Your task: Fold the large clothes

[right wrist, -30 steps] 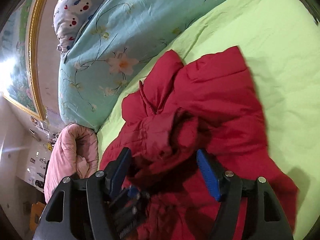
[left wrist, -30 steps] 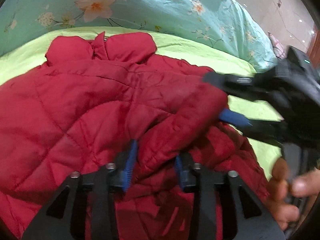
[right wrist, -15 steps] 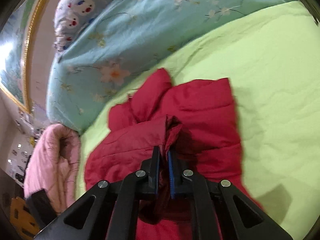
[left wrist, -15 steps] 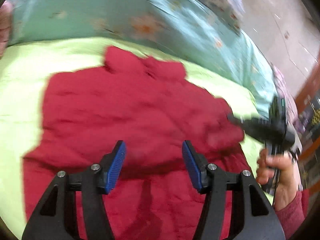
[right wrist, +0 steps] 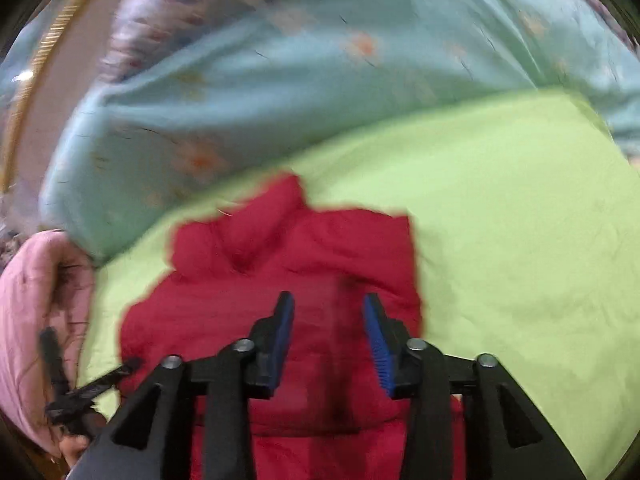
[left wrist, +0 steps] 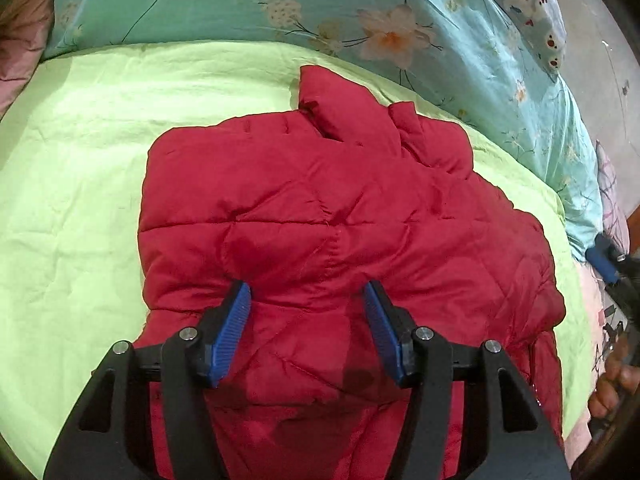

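1. My left gripper [left wrist: 306, 304] hangs over the near half of the red jacket [left wrist: 320, 232], jaws wide, nothing between them.
2. My right gripper [right wrist: 328, 312] also sits above the jacket [right wrist: 288, 280], jaws parted and empty; this view is blurred.
3. The jacket lies on the green sheet [left wrist: 72, 200], quilted side up, its collar end pointing away from me toward the floral quilt [left wrist: 240, 4].
4. The floral quilt runs along the far edge of the sheet, beyond the jacket.
5. A pink blanket [right wrist: 36, 300] lies left of the jacket in the right view.
6. In the left view, the right gripper's blue pad [left wrist: 604, 264] shows at the frame edge, right of the jacket.
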Demonstrator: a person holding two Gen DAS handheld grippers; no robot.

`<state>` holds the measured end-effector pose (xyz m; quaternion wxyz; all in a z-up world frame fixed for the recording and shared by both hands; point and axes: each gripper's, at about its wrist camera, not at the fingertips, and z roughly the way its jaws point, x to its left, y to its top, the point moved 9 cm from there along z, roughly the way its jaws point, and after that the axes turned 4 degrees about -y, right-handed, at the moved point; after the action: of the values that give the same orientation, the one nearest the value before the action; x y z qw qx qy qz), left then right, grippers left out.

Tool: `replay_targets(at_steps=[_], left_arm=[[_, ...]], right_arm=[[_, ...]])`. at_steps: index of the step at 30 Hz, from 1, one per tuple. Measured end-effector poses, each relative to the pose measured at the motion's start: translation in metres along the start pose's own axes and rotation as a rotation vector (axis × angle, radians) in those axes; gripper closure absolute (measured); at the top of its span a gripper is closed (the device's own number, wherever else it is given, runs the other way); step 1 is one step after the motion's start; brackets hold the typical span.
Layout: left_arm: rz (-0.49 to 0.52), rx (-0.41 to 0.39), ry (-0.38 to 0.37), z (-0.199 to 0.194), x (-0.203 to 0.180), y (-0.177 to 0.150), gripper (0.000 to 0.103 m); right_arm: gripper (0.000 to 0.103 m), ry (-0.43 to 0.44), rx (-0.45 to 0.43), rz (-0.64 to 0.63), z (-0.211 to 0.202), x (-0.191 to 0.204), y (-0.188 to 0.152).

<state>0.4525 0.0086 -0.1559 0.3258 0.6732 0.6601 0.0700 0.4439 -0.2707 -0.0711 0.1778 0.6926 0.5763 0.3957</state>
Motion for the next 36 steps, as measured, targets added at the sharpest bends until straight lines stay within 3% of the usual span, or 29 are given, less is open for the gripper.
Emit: replay_targets(at_steps=[3, 6, 9, 10, 12, 15, 22, 25, 27, 30, 36], left_arm=[[0.001, 0.002, 0.002, -0.001, 0.002, -0.001, 0.046], [0.016, 0.009, 0.006, -0.001, 0.003, -0.001, 0.046], [0.057, 0.029, 0.019, 0.004, 0.002, -0.005, 0.045], [0.071, 0.042, 0.023, 0.009, 0.002, -0.008, 0.045], [0.077, 0.056, 0.042, 0.019, 0.004, -0.011, 0.044], [0.064, 0.059, 0.049, 0.027, 0.007, -0.011, 0.044], [0.059, 0.088, 0.056, 0.029, 0.01, -0.011, 0.044], [0.047, 0.101, 0.05, 0.028, 0.011, -0.01, 0.044], [0.048, 0.102, 0.055, 0.027, 0.011, -0.01, 0.044], [0.058, 0.095, 0.066, 0.025, 0.008, -0.011, 0.044], [0.056, 0.049, 0.044, -0.017, 0.002, -0.021, 0.044]], right_arm=[[0.054, 0.095, 0.07, -0.081, 0.022, 0.051, -0.014], [0.057, 0.024, 0.142, -0.148, 0.061, 0.061, -0.034], [0.059, -0.081, 0.241, -0.142, 0.095, 0.029, -0.057], [0.063, -0.1, 0.263, -0.137, 0.102, 0.016, -0.062], [0.084, -0.086, 0.292, -0.09, 0.11, -0.005, -0.07], [0.098, -0.105, 0.305, -0.08, 0.117, -0.017, -0.073], [0.099, -0.093, 0.311, -0.066, 0.115, -0.023, -0.078], [0.099, -0.067, 0.299, -0.036, 0.096, -0.026, -0.078], [0.094, -0.083, 0.274, -0.043, 0.083, -0.021, -0.075], [0.096, -0.104, 0.255, -0.043, 0.071, -0.031, -0.079], [0.103, -0.056, 0.321, 0.048, 0.093, -0.043, -0.082]])
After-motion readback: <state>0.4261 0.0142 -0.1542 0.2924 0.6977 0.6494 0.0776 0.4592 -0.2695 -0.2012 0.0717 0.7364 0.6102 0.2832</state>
